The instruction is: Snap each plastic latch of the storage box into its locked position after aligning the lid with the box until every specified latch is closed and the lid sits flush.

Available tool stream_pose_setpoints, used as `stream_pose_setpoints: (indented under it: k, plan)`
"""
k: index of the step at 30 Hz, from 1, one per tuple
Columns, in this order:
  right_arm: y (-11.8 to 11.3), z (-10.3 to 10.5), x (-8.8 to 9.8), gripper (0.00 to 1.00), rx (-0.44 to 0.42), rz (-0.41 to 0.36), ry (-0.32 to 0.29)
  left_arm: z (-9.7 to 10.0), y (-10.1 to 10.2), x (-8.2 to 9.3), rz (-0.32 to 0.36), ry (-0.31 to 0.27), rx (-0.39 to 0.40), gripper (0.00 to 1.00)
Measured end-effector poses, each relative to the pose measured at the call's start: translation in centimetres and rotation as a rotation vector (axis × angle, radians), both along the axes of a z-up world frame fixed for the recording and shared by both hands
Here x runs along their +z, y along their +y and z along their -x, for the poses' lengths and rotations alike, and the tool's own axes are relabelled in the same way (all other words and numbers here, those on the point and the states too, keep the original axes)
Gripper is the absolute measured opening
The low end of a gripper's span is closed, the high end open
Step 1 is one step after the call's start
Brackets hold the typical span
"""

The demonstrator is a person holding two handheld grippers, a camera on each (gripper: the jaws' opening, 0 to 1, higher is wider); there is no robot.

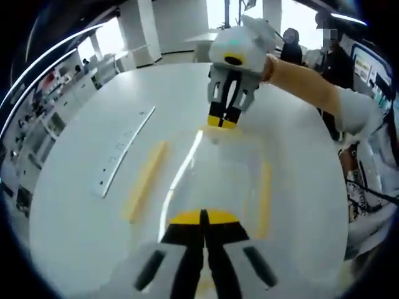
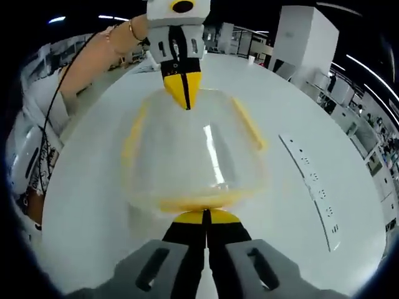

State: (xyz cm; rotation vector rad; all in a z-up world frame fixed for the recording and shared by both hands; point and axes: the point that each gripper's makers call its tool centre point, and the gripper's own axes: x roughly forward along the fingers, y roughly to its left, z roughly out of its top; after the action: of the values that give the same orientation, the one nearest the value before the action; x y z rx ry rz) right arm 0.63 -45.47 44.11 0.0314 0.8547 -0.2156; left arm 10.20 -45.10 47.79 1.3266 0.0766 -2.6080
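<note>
Partly hidden: box (image 2: 199, 162) end latches under closed tools.

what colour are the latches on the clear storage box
Yellow. The long side latches on the clear plastic storage box with its lid show best in the right gripper view.

Storage box (image 1: 212, 180) latches beneath both claw tips, near edge behind own claw.
</note>
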Motion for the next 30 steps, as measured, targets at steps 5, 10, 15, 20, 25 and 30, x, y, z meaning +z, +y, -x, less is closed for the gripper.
stream_pose_setpoints:
  k: [5, 10, 15, 20, 25, 30]
  plan:
    - [0.1, 0.1, 0.0, 0.0, 0.003, 0.047, 0.02, -0.2, -0.1, 0.2, -0.013, 0.017, 0.015, 0.0]
    - [-0.5, 0.2, -0.5, 0.0, 0.008, 0.115, 0.071, -0.1, -0.1, 0.5, -0.01, 0.029, 0.008, 0.0]
    - [-0.8, 0.4, -1.7, 0.0, 0.002, 0.107, 0.133, -0.7, -1.3, 3.1, 0.1, 0.11, 0.026, 0.0]
    - [-1.0, 0.9, -0.2, 0.01, -0.067, 0.104, 0.051, -5.0, -2.5, 5.2, 0.148, 0.132, 0.148, 0.0]
    - [-1.8, 2.7, 1.8, 0.01, -0.152, 0.151, 0.043, -9.3, -3.5, 2.3, 0.112, 0.052, 0.226, 0.0]
    - [-2.7, 3.0, 4.6, 0.01, -0.218, 0.215, -0.035, -9.5, -3.8, -0.1, 0.091, 0.039, 0.217, 0.0]
